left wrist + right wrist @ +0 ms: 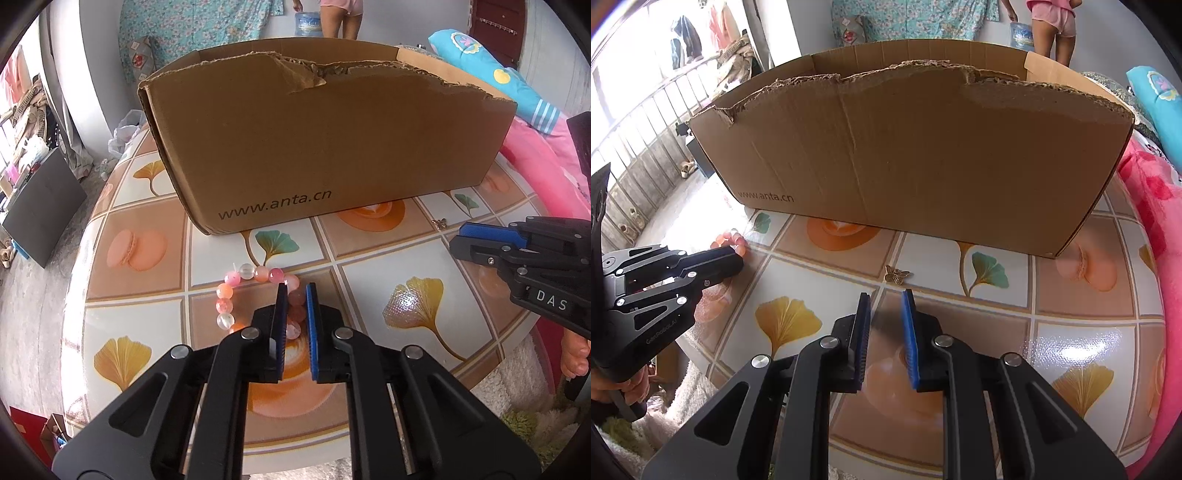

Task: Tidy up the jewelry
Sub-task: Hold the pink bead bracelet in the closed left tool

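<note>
Left tongs (295, 291) clamped on bead bracelet (236, 295), before cardboard box (325, 147) on patterned tabletop (147, 236). Right tongs (886, 299) narrowly parted, empty, butterfly charm (897, 275) just ahead. Pink bedding (1156, 206) beside box.

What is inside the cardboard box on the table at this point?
Only the upper inner walls of the cardboard box show, bare brown cardboard. Its tall torn front wall hides the floor and any contents in both views, so whether any jewelry is inside cannot be told.
</note>
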A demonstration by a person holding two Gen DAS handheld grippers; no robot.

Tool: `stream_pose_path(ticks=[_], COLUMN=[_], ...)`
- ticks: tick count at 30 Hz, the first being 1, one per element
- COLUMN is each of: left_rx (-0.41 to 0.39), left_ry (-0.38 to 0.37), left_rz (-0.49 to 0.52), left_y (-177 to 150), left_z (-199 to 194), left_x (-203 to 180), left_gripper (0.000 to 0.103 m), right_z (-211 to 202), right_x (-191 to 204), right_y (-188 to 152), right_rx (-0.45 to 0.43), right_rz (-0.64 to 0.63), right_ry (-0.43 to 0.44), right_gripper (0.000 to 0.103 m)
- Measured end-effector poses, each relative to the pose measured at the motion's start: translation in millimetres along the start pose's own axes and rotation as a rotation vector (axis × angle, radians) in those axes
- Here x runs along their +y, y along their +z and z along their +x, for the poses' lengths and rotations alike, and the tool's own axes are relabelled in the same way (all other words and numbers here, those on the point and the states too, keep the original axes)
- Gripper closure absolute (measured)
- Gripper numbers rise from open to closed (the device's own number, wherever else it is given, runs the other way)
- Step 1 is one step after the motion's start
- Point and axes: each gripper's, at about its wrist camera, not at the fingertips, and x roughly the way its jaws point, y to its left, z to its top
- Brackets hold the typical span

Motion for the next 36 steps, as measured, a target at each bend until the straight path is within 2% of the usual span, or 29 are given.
stream_pose_path(ticks=[7,36], left_rx=[0.001,0.003], left_ry=[-0.001,-0.003], left_rz=[0.000,-0.005], left_y=[-1.4,-3.2], left_z=[-1.0,-1.8], left_x=[-1.0,-2.3], left_gripper=[0.094,0.094], right_z=[5.0,7.0], right_x=[10.4,11.0], right_y=[2.8,-0.3], right_rx=[0.003,0.018], right_rz=[0.000,0.006], right_ry=[-0.006,-0.011], right_gripper=[0.086,0.086])
